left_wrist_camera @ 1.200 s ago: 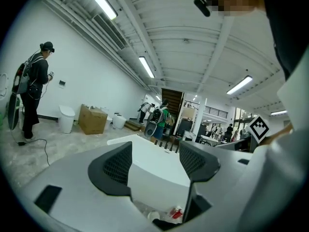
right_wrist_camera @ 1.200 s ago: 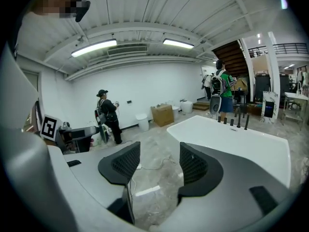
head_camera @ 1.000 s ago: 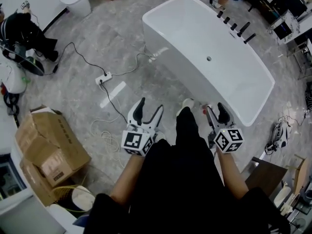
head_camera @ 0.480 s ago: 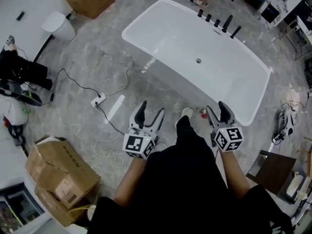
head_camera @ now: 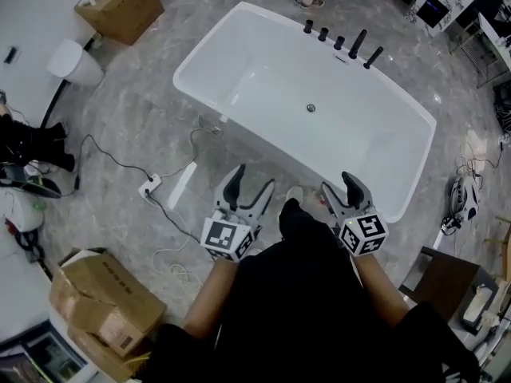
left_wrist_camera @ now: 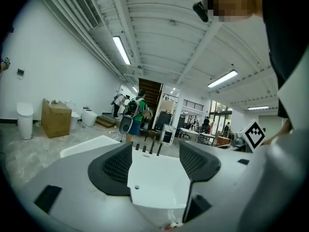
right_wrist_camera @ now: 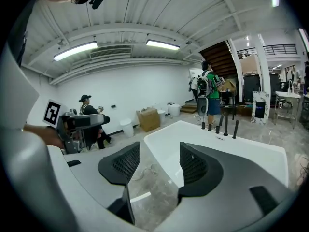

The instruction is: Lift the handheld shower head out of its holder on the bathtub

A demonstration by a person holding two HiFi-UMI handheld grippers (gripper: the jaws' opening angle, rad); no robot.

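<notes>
A grey marbled floor fills the room, and a white bathtub stands on it at a slant. On the tub's far rim is a row of black fittings. The slim upright piece at the right end of that row looks to be the handheld shower head, seated in its holder on the rim. A round drain sits in the tub's bottom.

Both grippers hover at the near side of the tub, over the floor and well apart from the fittings. The left gripper has its jaws spread wide with nothing between them; its own view shows the tub's white inside through the gap. The right gripper is likewise spread and holds nothing, with bare floor and the tub's edge showing between its jaws.

On the floor to the left lies a white power strip with a dark cable. A cardboard box stands at the far left, and more cardboard boxes at the near left. In the right gripper view a person in a green top stands beyond the tub's far end.
</notes>
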